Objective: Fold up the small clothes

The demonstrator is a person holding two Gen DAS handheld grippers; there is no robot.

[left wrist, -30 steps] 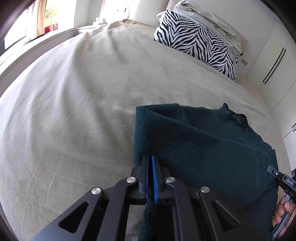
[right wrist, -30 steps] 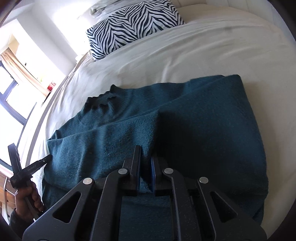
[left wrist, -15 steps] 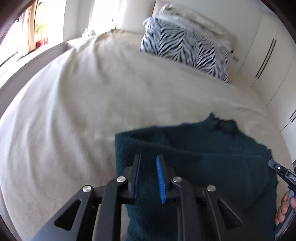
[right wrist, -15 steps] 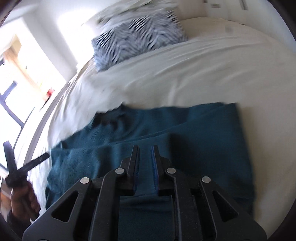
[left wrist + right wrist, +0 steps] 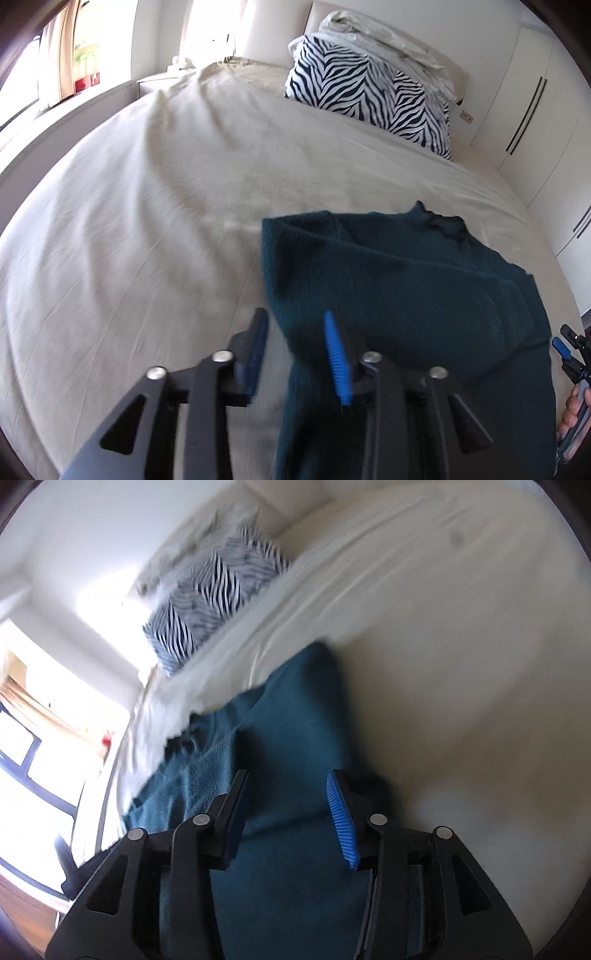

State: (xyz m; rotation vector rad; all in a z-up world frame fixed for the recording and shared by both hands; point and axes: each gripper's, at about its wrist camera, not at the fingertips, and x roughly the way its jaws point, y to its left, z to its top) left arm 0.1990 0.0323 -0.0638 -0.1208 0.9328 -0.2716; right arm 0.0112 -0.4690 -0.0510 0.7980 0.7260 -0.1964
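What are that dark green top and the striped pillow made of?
The teal sweater looks like a soft, matte knit or fleece: fuzzy nap, thick rounded folds. The zebra-print pillow seems smooth woven cotton with a crisp printed pattern, though the exact fibre is unclear.

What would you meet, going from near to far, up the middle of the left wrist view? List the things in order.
Left claw → teal sweater → beige bedspread → zebra pillow → white bedding pile.
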